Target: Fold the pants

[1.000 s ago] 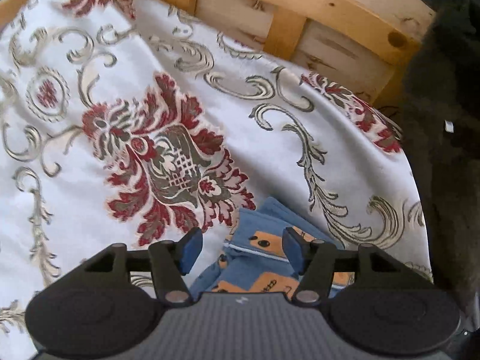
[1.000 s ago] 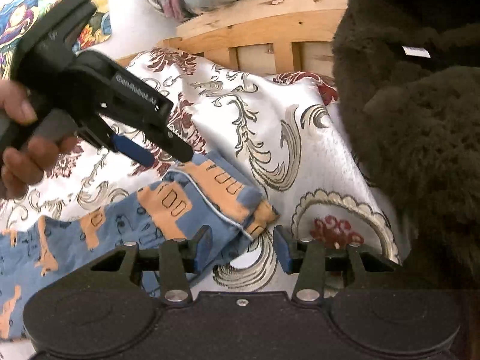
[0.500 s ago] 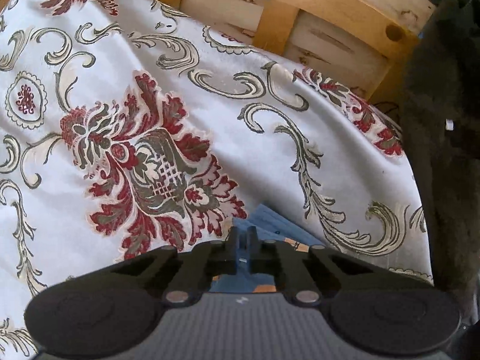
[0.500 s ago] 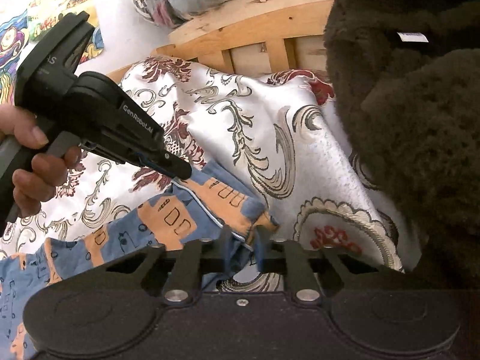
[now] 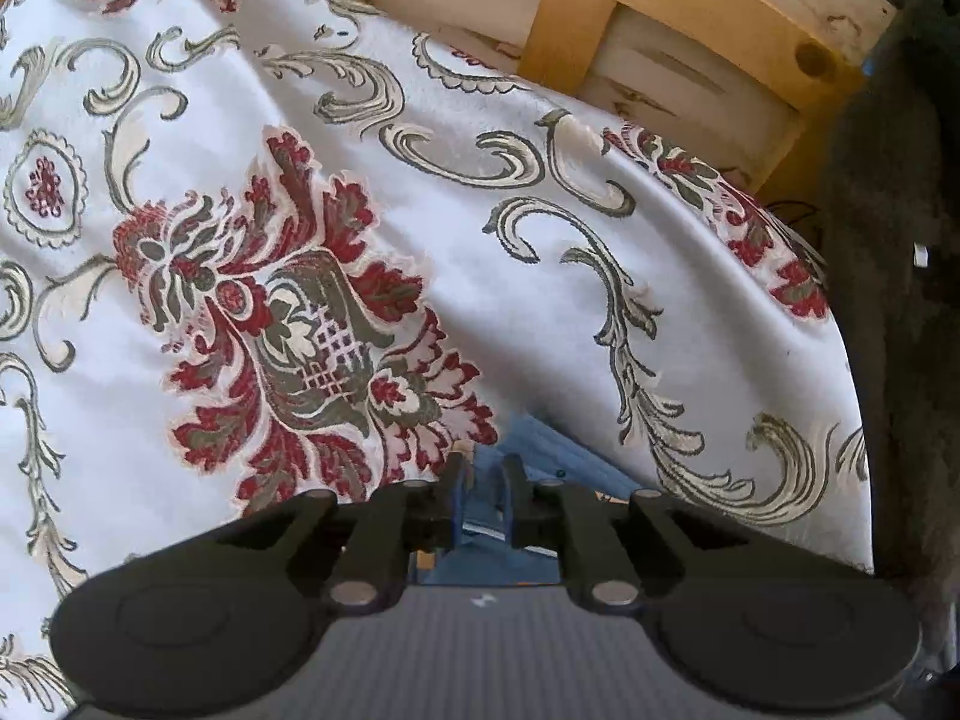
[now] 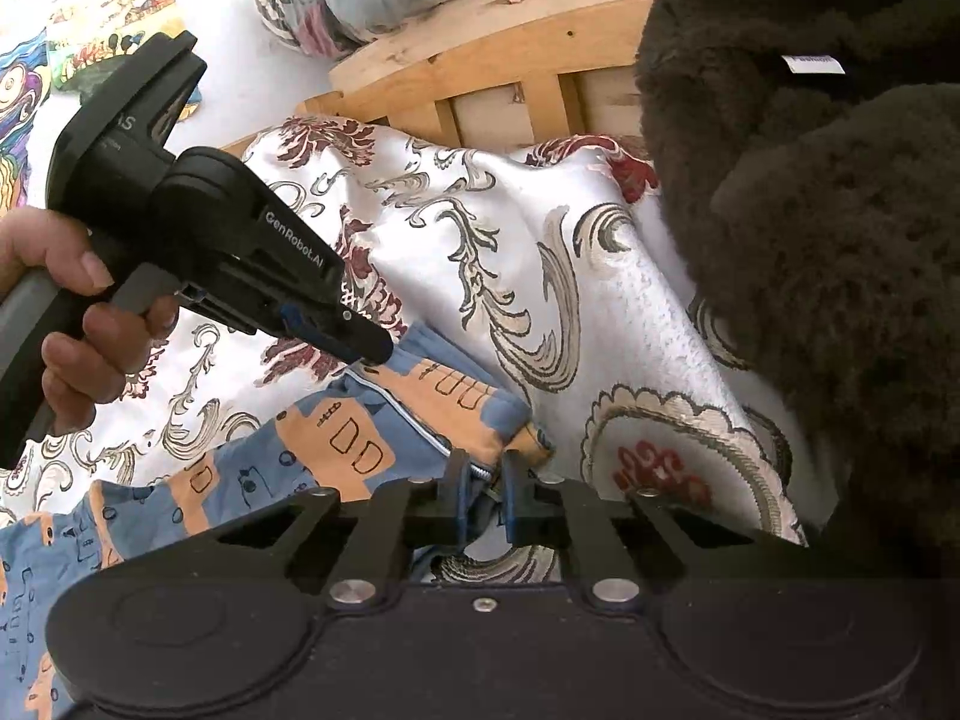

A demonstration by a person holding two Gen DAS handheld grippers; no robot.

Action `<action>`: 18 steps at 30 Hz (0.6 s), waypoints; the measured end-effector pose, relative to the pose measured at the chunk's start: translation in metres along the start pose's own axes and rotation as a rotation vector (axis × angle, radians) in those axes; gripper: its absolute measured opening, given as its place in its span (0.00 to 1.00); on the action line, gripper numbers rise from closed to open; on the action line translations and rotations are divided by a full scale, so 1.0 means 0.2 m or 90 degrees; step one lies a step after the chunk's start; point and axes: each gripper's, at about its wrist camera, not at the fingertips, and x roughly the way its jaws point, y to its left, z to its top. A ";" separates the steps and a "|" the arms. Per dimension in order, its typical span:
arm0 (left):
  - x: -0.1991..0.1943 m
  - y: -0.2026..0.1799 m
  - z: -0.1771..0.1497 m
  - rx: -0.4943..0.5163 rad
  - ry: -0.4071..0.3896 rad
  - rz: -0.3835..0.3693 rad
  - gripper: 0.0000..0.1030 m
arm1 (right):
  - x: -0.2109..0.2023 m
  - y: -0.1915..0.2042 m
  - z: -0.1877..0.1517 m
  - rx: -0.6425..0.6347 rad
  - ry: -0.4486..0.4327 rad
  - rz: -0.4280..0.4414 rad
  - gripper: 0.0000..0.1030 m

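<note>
I am working the first hold of the fold, and both tools are pinching the same end of the pants. The blue garment with orange blocks is lying on the white, red and gold patterned cloth, trailing off toward the lower left of the right wrist view, with its near end bunched up beside the wooden slatted frame.

Starting at the left: a hand is gripping the handle of the left gripper, which is angling down onto the far corner of that end. In its own camera the jaws have just been shifting around a narrow gap, with a fold of blue fabric showing between them, so I am reading it as clamped on the cloth.

Moving right, the right gripper is sitting drawn in narrow on the near corner, its blue pads pressing a gathered ridge of fabric at the white-piped seam. A dark fuzzy garment is crowding the right side.

Next, I am judging, both hands need to lift together and carry this end over toward the far end, keeping the two corners level and the pinches tight so the thin cloth is not slipping out.
</note>
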 end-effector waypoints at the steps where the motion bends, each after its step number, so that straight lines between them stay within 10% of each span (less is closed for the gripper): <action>1: 0.01 0.00 0.01 -0.003 0.001 -0.002 0.08 | 0.00 0.00 0.00 0.001 0.000 0.000 0.11; 18: -0.01 -0.16 0.03 0.095 -0.036 0.026 0.03 | -0.06 0.01 -0.02 -0.007 -0.030 -0.018 0.07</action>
